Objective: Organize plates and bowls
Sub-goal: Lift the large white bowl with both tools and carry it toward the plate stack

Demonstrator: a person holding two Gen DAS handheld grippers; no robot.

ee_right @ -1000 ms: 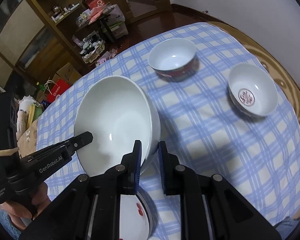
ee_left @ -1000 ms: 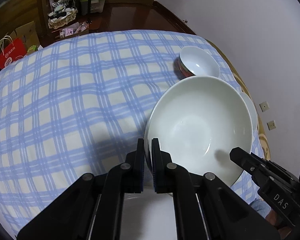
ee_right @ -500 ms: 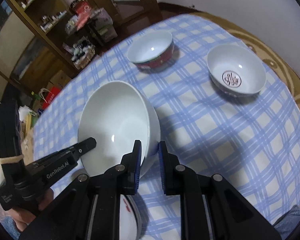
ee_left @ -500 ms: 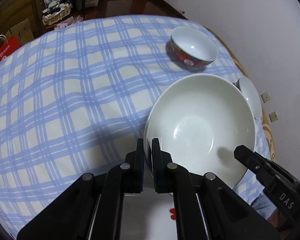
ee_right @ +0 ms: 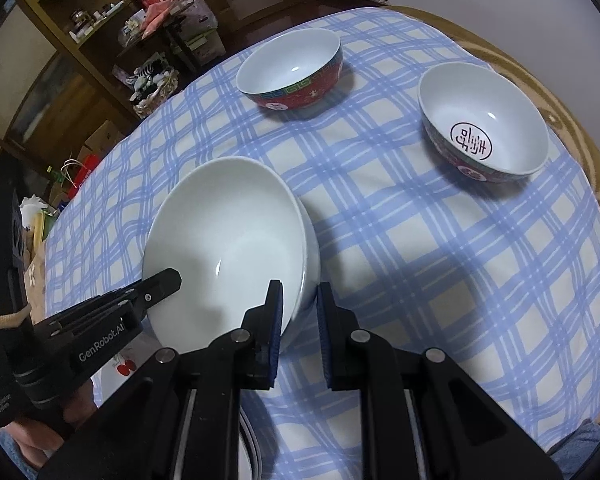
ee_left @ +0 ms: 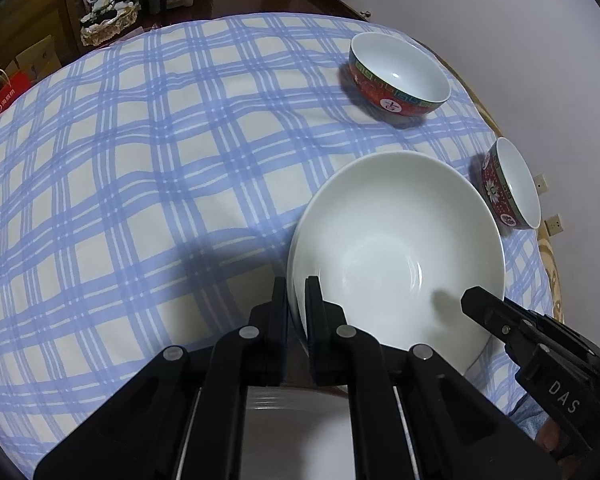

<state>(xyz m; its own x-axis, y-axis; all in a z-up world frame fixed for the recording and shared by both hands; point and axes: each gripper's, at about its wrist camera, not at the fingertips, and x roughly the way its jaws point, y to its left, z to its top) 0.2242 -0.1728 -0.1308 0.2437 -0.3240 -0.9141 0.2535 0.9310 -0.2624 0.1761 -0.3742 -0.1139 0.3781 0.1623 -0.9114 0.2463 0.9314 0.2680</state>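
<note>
I see a big white bowl [ee_left: 396, 248] in the middle of the frame. It looks like smooth, shiny china, with soft light spots inside. The two red bowls at the upper right, one [ee_left: 398, 76] farther up and one [ee_left: 508, 184] at the right edge, look like shiny china too, white and glossy inside with painted red outsides. The tablecloth [ee_left: 140, 168] is soft cloth, blue and cream checks, matt, with small wrinkles. My left gripper [ee_left: 297, 312] at the bottom looks like matt black plastic with small round shiny metal pins. My right gripper [ee_right: 298, 332] looks the same, with blue pads [ee_right: 276, 332] that seem rubbery. The shelf [ee_right: 60, 60] at the upper left looks like brown wood.
</note>
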